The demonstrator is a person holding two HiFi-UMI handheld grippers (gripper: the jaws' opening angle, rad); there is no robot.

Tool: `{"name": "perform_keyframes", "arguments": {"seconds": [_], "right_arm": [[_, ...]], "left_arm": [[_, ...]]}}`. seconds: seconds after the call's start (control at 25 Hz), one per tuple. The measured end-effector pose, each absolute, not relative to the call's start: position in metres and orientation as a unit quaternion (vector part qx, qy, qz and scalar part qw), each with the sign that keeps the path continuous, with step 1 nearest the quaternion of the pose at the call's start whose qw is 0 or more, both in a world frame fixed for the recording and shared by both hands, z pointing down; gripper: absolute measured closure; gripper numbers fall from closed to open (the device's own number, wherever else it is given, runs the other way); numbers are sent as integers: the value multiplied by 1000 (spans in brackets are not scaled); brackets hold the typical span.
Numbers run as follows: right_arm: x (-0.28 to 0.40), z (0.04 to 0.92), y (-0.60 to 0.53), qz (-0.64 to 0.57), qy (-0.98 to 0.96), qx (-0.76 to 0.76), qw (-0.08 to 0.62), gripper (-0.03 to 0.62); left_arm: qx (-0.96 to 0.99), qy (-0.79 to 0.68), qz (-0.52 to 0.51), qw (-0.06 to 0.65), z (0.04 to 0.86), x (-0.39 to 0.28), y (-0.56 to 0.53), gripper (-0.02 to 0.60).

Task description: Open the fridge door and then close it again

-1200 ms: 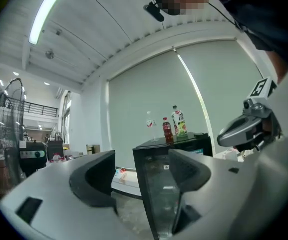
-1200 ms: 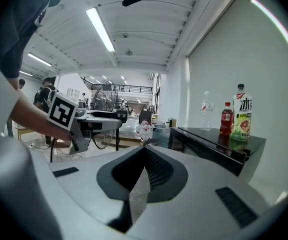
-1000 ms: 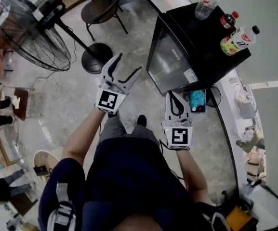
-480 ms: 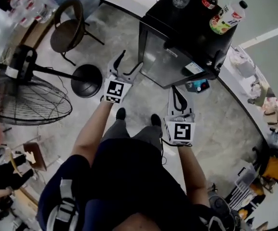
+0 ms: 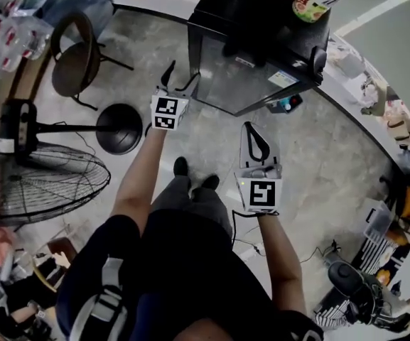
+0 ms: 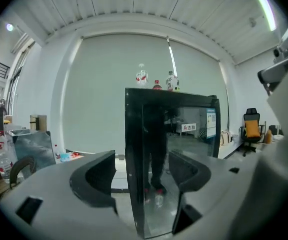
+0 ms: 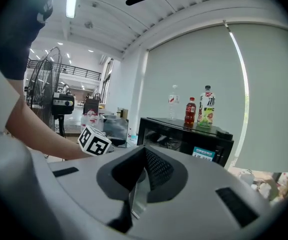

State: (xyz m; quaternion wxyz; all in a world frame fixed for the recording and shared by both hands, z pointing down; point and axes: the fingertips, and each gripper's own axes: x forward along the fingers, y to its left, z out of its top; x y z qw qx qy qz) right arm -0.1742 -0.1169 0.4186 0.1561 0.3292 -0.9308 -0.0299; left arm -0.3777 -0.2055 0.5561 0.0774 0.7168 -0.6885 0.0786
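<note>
Your left gripper (image 5: pixel 180 81) has dropped in to the fridge door (image 5: pixel 241 84), jaws wide astride its upright left edge, not pinching; your right gripper (image 5: pixel 256 141) hangs farther back, pinched shut, empty.

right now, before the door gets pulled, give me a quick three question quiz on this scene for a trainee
1. True or false: the right gripper is shut, with nothing between its fingers.
2. In the left gripper view, what stands between the open fingers of the left gripper? A: nothing at all. B: an upright front edge of the fridge. C: a cup.
3. How many bottles stand on top of the fridge in the right gripper view?

Key: 1 true; 2 B; 3 three.
</note>
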Motion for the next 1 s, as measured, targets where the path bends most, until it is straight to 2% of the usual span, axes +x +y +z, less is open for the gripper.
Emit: {"name": "perform_keyframes", "arguments": {"seconds": [0.48, 0.8, 0.88, 0.96, 1.0], "right_arm": [[-150, 451, -127, -13, -931, 314, 188, 576], [-157, 464, -133, -10, -930, 310, 197, 576], [-159, 468, -134, -6, -930, 309, 199, 576], [-159, 471, -135, -4, -930, 308, 202, 576], [-159, 472, -135, -3, -929, 309, 204, 576]], "left_arm": [[740, -661, 82, 98, 602, -390, -259, 259], [777, -613, 84, 116, 617, -399, -276, 261], [785, -604, 81, 114, 616, -397, -278, 284], [789, -599, 77, 111, 615, -398, -278, 335], [792, -596, 76, 110, 615, -397, -278, 336]]}}
